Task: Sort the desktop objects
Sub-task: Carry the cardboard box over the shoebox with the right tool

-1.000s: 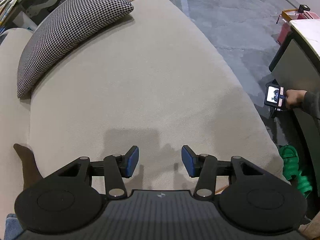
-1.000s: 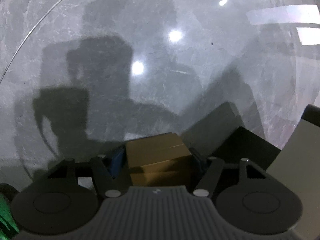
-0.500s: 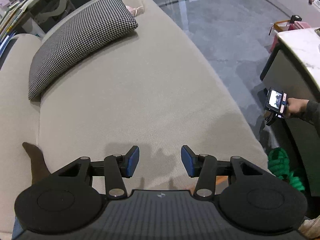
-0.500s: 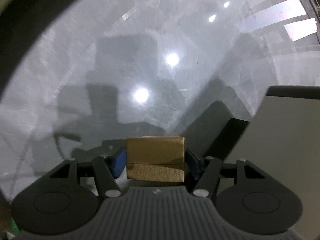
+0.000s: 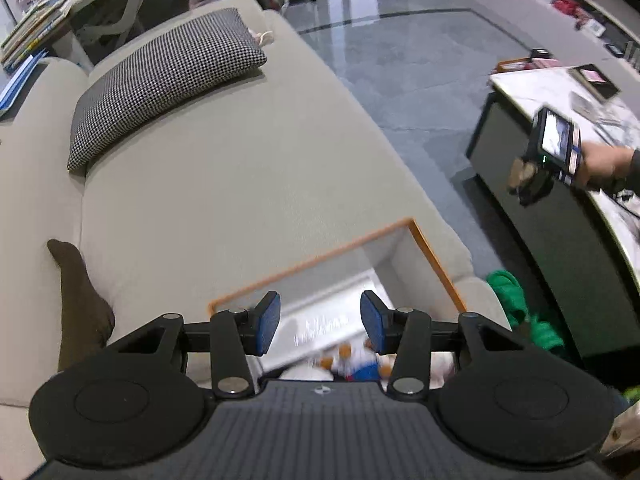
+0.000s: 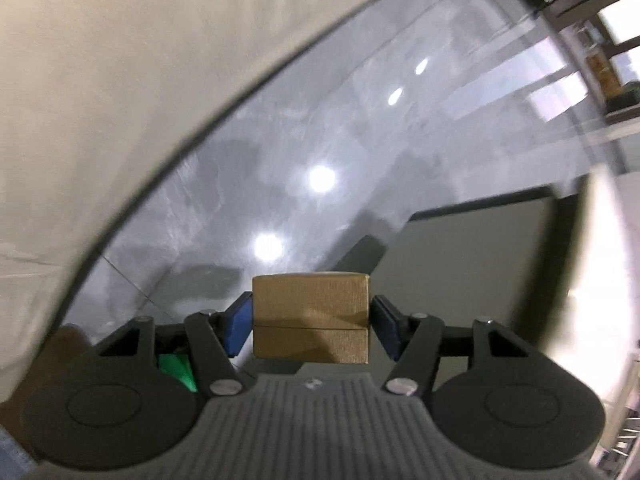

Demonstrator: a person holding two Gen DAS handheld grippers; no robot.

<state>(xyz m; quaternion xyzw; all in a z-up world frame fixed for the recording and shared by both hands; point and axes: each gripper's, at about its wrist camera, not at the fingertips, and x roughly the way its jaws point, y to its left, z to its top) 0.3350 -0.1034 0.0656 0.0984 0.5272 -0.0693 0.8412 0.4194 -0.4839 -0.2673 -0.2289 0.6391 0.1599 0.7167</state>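
Note:
My right gripper is shut on a small brown cardboard box and holds it in the air above the grey glossy floor. It also shows in the left wrist view, beside a dark table with a white marble top. My left gripper is open and empty above a white storage box with an orange rim that stands on the beige sofa. A blurred blue and white item lies inside that box.
A black and white houndstooth cushion lies at the sofa's far end. Green slippers lie on the floor between sofa and table. A brown socked foot rests on the sofa at the left. The sofa edge fills the right wrist view's left.
My left gripper has pulled back and up, bringing the orange-rimmed box into view below it. My right gripper has risen with the cardboard box toward the table top.

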